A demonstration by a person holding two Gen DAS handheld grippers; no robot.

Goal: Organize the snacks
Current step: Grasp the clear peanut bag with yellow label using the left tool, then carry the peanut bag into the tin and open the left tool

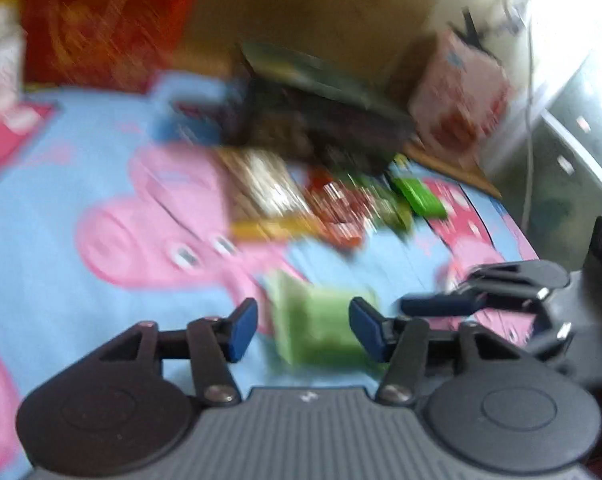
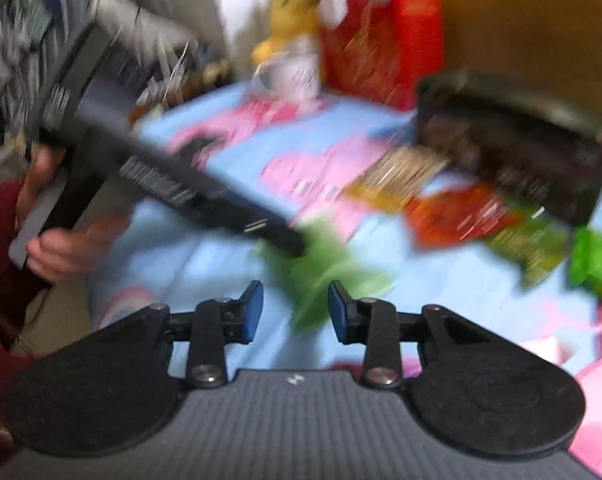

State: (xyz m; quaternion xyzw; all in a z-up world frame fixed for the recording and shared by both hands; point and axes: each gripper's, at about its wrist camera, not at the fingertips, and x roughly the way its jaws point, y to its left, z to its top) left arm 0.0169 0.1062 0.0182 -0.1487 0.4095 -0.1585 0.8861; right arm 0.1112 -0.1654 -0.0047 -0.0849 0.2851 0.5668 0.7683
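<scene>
Both views are motion-blurred. A pale green snack packet (image 1: 321,328) lies on the blue cartoon-pig cloth (image 1: 61,200), between the blue pads of my open left gripper (image 1: 303,330). My right gripper (image 2: 295,312) is open and empty, with the same green packet (image 2: 325,276) just beyond its pads. The right gripper also shows in the left wrist view (image 1: 481,300), beside the packet. The left gripper body (image 2: 161,184) reaches to the packet in the right wrist view. Several loose snacks (image 1: 333,204) lie in front of a dark box (image 1: 325,120).
A bright green packet (image 1: 419,196) lies right of the pile. A red box (image 1: 101,28) and a pink box (image 1: 457,92) stand at the back by a brown wall. A yellow plush toy (image 2: 289,20) and a white cup (image 2: 297,76) stand far back.
</scene>
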